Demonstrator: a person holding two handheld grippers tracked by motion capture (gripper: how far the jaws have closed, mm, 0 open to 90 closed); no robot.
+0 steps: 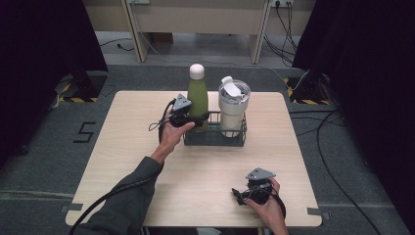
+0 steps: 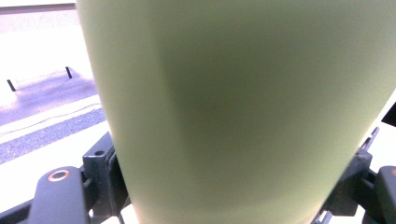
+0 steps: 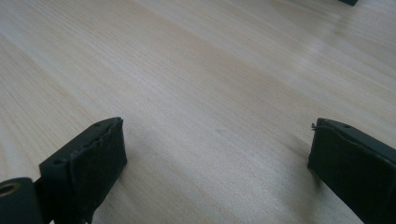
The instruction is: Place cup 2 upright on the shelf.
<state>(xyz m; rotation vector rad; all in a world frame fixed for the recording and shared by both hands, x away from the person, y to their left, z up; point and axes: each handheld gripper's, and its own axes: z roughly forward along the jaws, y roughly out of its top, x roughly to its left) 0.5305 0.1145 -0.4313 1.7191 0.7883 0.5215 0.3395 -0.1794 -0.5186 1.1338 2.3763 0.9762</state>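
A pale wooden table (image 1: 122,161) carries a dark wire basket (image 1: 214,138), which sits just beside the left gripper (image 1: 188,122), on its right. The right gripper (image 1: 244,195) rests low on the bare wood, well apart from the basket.

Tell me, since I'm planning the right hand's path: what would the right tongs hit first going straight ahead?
Probably just the bare table: the right tongs stand open and angle down at the wood, nothing between. A dark corner sits far off; depth is unclear.

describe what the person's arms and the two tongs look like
The left tongs and right tongs are black, each topped by a grey three-cornered plate and trailing a black cable. Their jaws are flat, dark, padded blocks. The left arm wears a dark grey-green sleeve.
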